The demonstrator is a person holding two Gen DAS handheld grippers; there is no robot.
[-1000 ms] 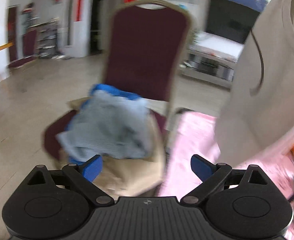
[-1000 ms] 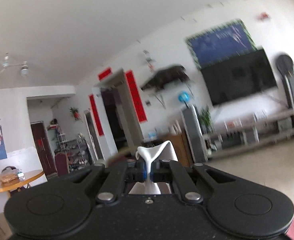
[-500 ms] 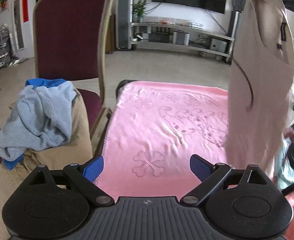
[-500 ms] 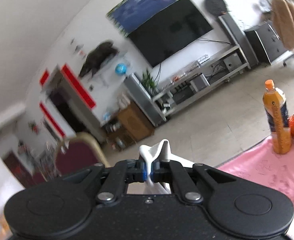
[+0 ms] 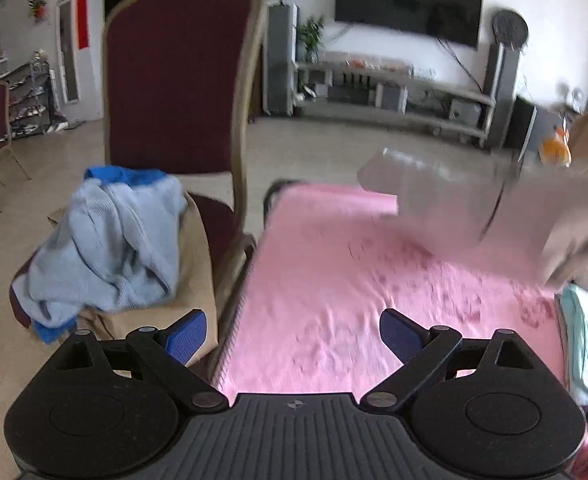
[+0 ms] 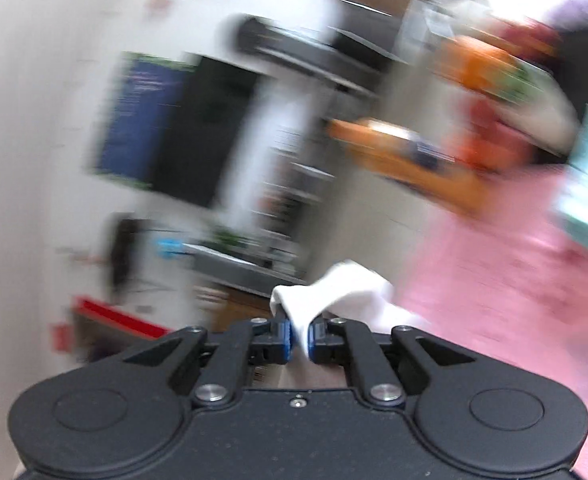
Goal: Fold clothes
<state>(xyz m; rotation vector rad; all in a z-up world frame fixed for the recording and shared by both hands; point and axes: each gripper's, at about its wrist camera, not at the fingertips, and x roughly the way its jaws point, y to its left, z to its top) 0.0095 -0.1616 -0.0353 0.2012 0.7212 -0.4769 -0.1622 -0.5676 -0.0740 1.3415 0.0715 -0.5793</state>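
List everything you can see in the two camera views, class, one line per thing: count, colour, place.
chair: one, maroon with gold frame, left of the table
clothes pile: one heap, light blue over tan and blue, on the chair seat
table cover: one, pink, centre
shirt: one, off-white, blurred, over the table's far right
television: one, black, back wall
orange bottle: one, far right
left tongs: open, empty
right tongs: shut on white cloth

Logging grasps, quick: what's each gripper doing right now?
Left gripper: open, empty.
Right gripper: shut on the white garment.
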